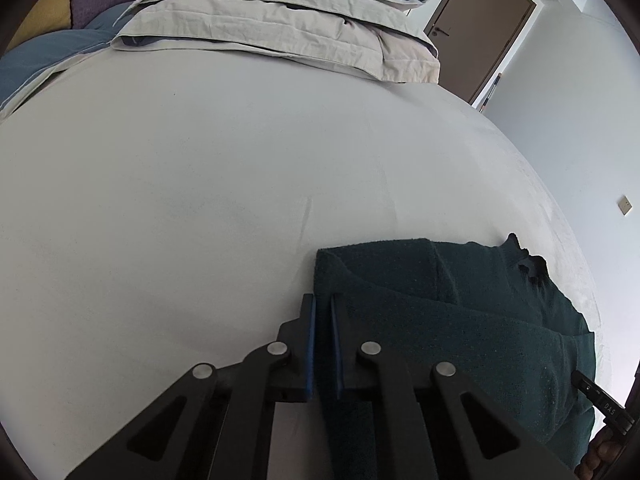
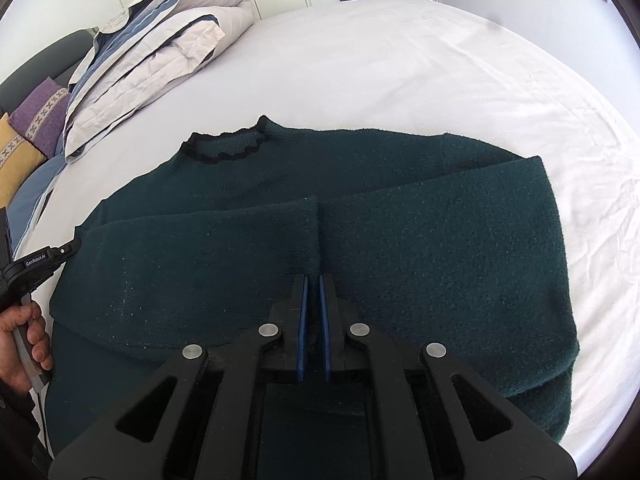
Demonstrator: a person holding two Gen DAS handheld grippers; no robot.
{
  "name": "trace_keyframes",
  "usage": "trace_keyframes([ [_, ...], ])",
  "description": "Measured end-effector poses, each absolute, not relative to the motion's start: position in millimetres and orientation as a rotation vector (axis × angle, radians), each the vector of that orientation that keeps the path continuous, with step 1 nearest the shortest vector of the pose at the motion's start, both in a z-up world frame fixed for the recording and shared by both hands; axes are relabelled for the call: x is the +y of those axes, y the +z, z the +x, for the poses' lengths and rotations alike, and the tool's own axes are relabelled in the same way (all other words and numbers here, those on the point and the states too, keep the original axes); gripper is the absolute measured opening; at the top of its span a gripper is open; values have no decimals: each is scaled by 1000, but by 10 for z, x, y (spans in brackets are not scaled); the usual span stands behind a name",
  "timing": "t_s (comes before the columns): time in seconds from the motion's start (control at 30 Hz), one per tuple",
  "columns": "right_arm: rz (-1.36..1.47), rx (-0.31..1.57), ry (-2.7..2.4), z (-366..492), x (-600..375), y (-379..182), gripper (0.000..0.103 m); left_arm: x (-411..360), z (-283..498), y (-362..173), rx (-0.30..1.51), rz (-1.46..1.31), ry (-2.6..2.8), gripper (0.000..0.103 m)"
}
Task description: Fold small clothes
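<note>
Seen from the left wrist, the left gripper [image 1: 323,300] is clenched on the left edge of the dark green sweater [image 1: 460,320], beside the right gripper [image 1: 600,400] marked "DAS", while from the right wrist, the right gripper [image 2: 313,280], jaws nearly together, pinches the sweater [image 2: 400,232] between the folded-in sleeves, left of it the left gripper [image 2: 48,260] marked "GenRobot.AI".

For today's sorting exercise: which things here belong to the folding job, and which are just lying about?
Job: sweater; left gripper; right gripper; bed.

Lying about: duvet; purple cushion; yellow cushion; door.
</note>
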State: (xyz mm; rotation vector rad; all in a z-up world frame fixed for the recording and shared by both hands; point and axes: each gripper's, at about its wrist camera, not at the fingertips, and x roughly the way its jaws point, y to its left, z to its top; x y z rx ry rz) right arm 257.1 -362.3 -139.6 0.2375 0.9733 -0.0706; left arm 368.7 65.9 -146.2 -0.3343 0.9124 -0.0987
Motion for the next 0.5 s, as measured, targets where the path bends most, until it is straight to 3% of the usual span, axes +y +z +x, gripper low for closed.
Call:
trace_keyframes([
  [0.3,312,947,-64,2529,-3770,-1363,0,631,3620,-1348,885,-275,-92,9],
  [0.4,330,866,-38,2399,-3725,-1158,6,599,3440,-1176,847,-243,-94,9],
  [0.47,332,822,-27,2351,-3682,-1061,22,553,3268,-1044,807,-220,-99,9],
  [0.5,325,816,-22,2351,-3642,-1036,40,505,3192,-1001,796,-195,-105,9],
])
